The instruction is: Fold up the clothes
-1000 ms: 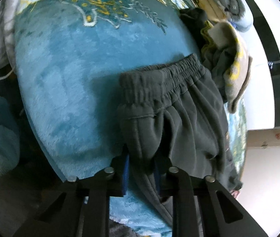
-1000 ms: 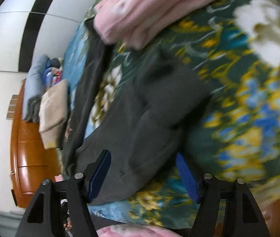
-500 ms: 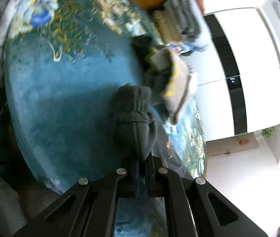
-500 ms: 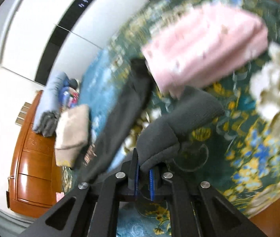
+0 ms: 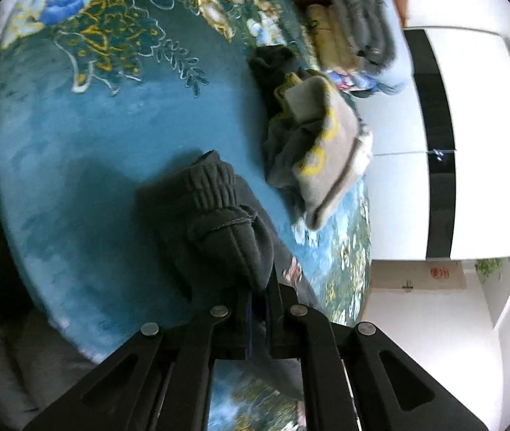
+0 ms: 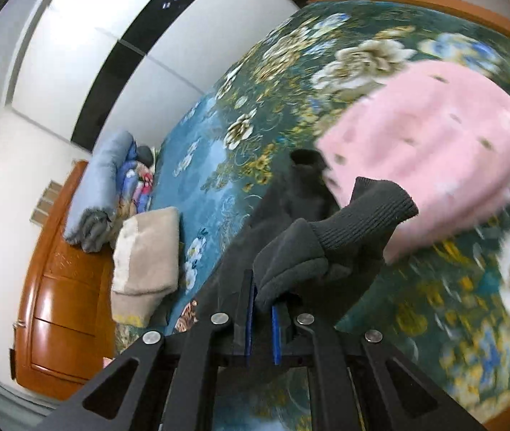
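Dark grey sweatpants lie stretched across a blue floral blanket. My left gripper (image 5: 259,305) is shut on the elastic waistband end (image 5: 215,222) and holds it bunched above the blanket. My right gripper (image 6: 261,309) is shut on a ribbed ankle cuff (image 6: 359,215) and lifts it; the pants leg (image 6: 255,237) trails away across the bed toward the left.
A folded beige-and-grey garment (image 5: 323,154) and a stack of folded clothes (image 5: 359,32) lie at the far side near a wooden headboard (image 6: 61,301). A folded pink garment (image 6: 434,143) lies beside the cuff. A beige folded piece (image 6: 147,248) sits left.
Both grippers closed on the sweatpants and lifted: the left on the waistband, the right on the cuff. The fabric now hangs bunched from each gripper instead of lying flat.
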A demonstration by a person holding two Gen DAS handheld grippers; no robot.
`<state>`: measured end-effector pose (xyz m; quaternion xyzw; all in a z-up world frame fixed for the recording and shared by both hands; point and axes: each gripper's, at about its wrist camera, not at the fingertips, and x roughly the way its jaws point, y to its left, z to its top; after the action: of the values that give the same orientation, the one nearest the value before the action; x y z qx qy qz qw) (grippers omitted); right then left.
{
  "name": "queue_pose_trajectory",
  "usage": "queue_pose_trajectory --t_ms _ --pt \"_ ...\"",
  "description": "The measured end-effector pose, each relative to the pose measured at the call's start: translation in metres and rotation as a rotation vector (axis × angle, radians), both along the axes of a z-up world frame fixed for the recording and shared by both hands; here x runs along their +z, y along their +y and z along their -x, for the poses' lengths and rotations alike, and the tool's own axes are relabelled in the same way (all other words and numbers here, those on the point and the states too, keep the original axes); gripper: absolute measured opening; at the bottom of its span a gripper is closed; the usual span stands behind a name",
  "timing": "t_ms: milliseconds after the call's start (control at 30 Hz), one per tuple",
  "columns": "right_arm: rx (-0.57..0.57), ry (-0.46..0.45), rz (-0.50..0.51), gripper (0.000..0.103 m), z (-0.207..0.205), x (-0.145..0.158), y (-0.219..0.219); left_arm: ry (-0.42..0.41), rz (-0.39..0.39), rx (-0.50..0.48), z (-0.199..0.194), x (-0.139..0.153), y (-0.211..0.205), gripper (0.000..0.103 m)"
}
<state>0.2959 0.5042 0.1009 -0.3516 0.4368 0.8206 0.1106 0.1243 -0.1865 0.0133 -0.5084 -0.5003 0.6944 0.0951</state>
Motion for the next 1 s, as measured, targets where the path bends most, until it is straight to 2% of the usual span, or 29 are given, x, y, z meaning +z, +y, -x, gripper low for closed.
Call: queue_pose_trajectory --t_ms 100,200,433,667,800,900,933,967,1000 --pt "0.016 -0.063 0.031 0.008 0.055 -0.017 0.011 -0.086 0.011 0.02 0.027 -0.01 0.007 0.005" --pt "0.009 -0.139 0.063 0.008 0.103 -0.043 0.021 -0.134 0.028 0.03 0.051 -0.017 0.014 0.005" --pt "0.008 -0.232 0.078 0.008 0.186 -0.079 0.031 -0.169 0.071 0.037 0.105 -0.033 0.031 0.006" --pt "0.013 -0.335 0.061 0.01 0.231 -0.118 0.034 -0.177 0.062 0.034 0.134 -0.067 0.037 0.009" --pt "0.011 -0.333 0.068 0.012 0.235 -0.131 0.034 -0.152 0.062 0.012 0.138 -0.079 0.037 0.011" --pt "0.025 -0.321 0.055 0.027 0.236 -0.133 0.033 -0.114 0.04 -0.005 0.136 -0.075 0.035 0.02" --pt "0.035 -0.302 0.046 0.039 0.237 -0.131 0.03 -0.091 0.035 -0.013 0.134 -0.07 0.035 0.029" --pt "0.049 -0.283 0.033 0.056 0.238 -0.128 0.027 -0.069 0.03 -0.021 0.131 -0.065 0.035 0.039" --pt "0.065 -0.265 0.02 0.062 0.238 -0.125 0.024 -0.046 0.025 -0.03 0.128 -0.059 0.035 0.043"
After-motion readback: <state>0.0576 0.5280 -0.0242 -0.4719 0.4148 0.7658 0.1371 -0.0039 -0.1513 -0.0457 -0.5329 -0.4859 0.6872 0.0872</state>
